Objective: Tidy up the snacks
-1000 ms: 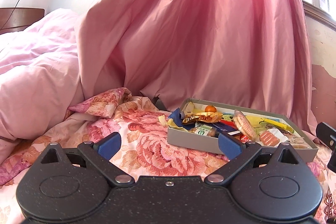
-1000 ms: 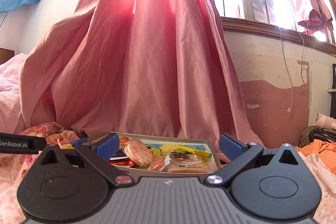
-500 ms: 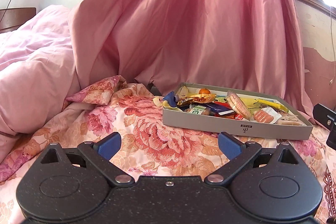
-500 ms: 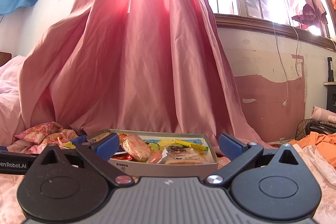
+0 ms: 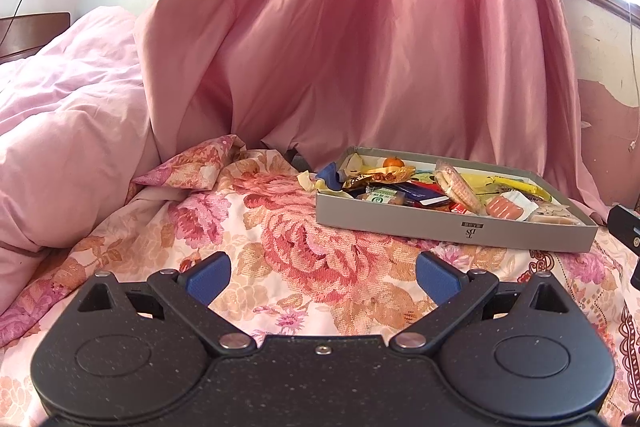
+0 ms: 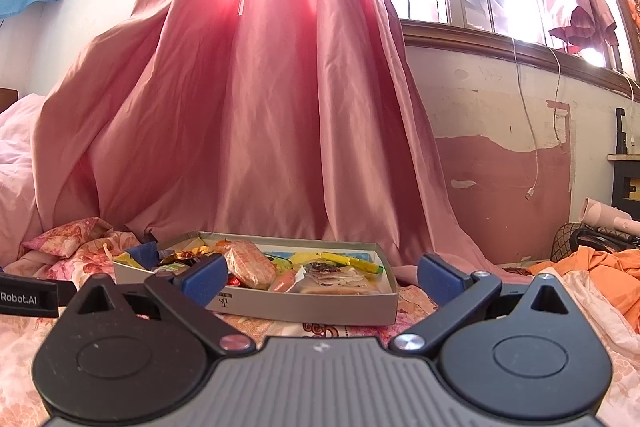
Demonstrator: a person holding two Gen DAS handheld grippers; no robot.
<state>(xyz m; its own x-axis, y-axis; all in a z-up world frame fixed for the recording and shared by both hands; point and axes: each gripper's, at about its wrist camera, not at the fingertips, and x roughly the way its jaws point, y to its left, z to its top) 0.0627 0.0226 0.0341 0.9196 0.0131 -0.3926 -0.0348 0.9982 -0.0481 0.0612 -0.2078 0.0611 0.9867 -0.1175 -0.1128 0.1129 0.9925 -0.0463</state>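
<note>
A shallow grey box [image 5: 448,227] full of mixed snack packets lies on a floral bedsheet [image 5: 312,247]; it also shows in the right wrist view [image 6: 304,305]. In it I see a small orange [image 5: 393,162], a wrapped cracker pack [image 5: 456,185] and a sausage packet [image 5: 505,207]. A blue wrapper [image 5: 330,173] hangs over its left corner. My left gripper [image 5: 322,277] is open and empty, well short of the box. My right gripper [image 6: 320,273] is open and empty, just in front of the box.
A pink curtain [image 5: 360,47] hangs behind the box. A pink duvet [image 5: 60,115] is piled at the left. Orange cloth [image 6: 600,267] lies at the right. The other gripper's body shows at the edges of the views [image 6: 28,297].
Both grippers have drawn back from the box, which now sits farther off and smaller in both views. Both stay open and empty.
</note>
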